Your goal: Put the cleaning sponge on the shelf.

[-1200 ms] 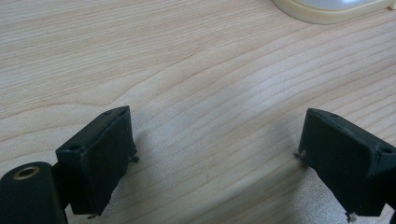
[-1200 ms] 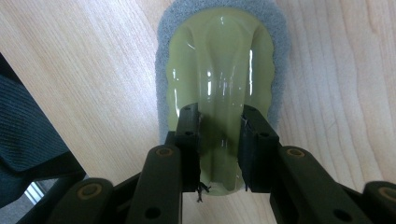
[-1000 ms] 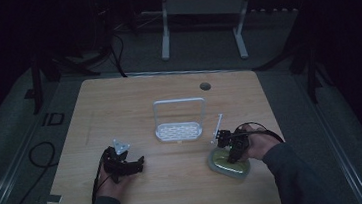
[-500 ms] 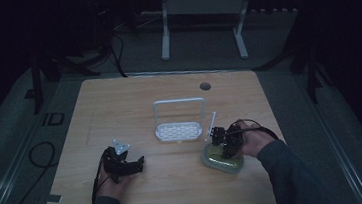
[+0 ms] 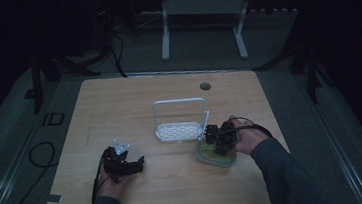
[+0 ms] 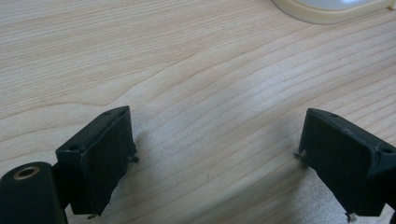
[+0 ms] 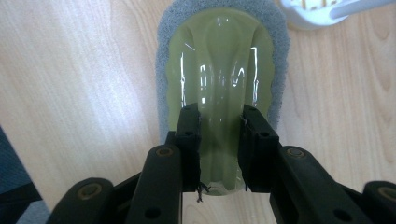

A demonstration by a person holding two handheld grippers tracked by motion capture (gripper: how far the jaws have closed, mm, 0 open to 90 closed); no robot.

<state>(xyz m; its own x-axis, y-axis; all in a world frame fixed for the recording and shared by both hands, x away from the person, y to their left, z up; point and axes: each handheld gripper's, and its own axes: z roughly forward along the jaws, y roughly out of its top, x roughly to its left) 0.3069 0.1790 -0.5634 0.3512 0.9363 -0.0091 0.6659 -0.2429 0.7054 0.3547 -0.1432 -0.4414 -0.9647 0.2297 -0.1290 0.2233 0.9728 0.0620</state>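
1. Wooden table point(image 5: 119, 103) under dim light; since a second ago the right gripper point(image 5: 216, 141) and its scrubber point(image 5: 216, 155) have shifted left, toward the white rack point(image 5: 180, 130). Left gripper point(image 5: 125, 165) unmoved.
2. Count: one scrubber, one rack, two grippers.
3. Right gripper view: jaws clamped on scrubber's green handle point(image 7: 219, 84), grey pad beneath. Left gripper view: jaws apart, empty.

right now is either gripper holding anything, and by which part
The right gripper grips a green scrubber with a grey pad by its raised middle ridge. The left gripper is open over bare table, holding nothing.
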